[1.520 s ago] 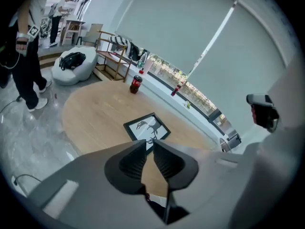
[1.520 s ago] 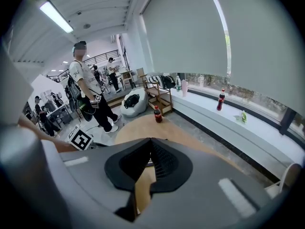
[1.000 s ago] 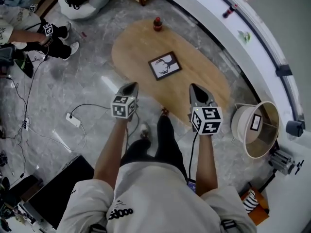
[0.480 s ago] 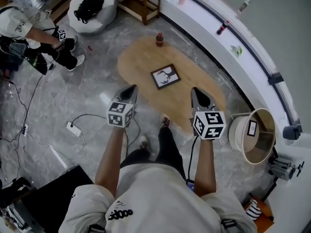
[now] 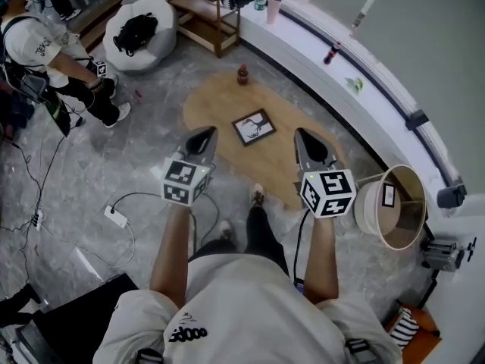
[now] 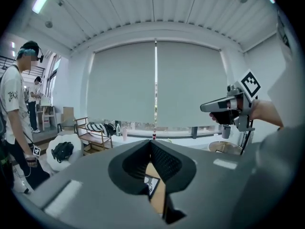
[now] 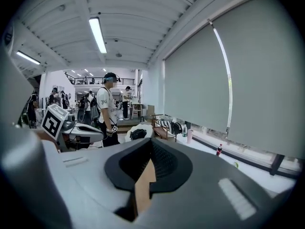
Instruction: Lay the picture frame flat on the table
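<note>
The picture frame (image 5: 254, 127), dark-edged with a deer print, lies flat on the oval wooden table (image 5: 220, 101). My left gripper (image 5: 203, 136) hovers high over the table's near left edge, shut and empty. Level with it at the near right, my right gripper (image 5: 302, 137) is also shut with nothing in it. In the left gripper view the shut jaws (image 6: 151, 144) leave a slit below them, through which a corner of the frame (image 6: 152, 184) shows; the right gripper (image 6: 206, 108) is at the right. In the right gripper view the jaws (image 7: 151, 143) meet, with the left gripper (image 7: 97, 132) at the left.
A red bottle (image 5: 242, 74) stands at the table's far end. A white drum-shaped lampshade (image 5: 390, 207) sits to the right. A curved white ledge (image 5: 341, 59) runs behind. A person (image 5: 45, 44), a beanbag (image 5: 140, 21), a wooden rack (image 5: 208, 10) and a power strip (image 5: 115, 217) are at the left.
Both grippers have risen away from the table, still shut and empty. The head view has tilted up, showing more of the room. The frame has stayed flat.
</note>
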Demonstrator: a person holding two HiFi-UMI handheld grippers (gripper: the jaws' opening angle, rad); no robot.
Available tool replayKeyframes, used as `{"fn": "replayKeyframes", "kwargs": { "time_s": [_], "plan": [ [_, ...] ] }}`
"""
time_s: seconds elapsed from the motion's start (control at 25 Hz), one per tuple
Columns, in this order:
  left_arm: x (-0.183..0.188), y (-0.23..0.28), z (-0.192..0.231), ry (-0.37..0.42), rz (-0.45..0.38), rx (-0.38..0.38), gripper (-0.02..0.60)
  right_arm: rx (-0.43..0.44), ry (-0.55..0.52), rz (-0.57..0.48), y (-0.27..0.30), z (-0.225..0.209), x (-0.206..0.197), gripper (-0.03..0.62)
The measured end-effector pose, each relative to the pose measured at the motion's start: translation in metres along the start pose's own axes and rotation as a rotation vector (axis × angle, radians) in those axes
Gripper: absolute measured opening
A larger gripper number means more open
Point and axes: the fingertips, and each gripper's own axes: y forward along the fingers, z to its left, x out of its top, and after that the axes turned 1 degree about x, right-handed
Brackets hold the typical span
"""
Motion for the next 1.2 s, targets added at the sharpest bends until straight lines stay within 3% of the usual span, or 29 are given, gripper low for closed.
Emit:
{"fn": "replayKeyframes", "kwargs": {
  "time_s": [0.68,1.2],
  "plan": [
    [0.11,-0.072,-0.028,0.137,-0.208,-0.018,0.011,-0.033,-0.083,-0.152,-0.061,0.042,0.073,0.002],
    [0.146,-0.099,-0.046,0.221,-0.257,-0.05,0.011,0.014,-0.151,-0.212,-0.078,0.068,0.108,0.002]
  ]
}}
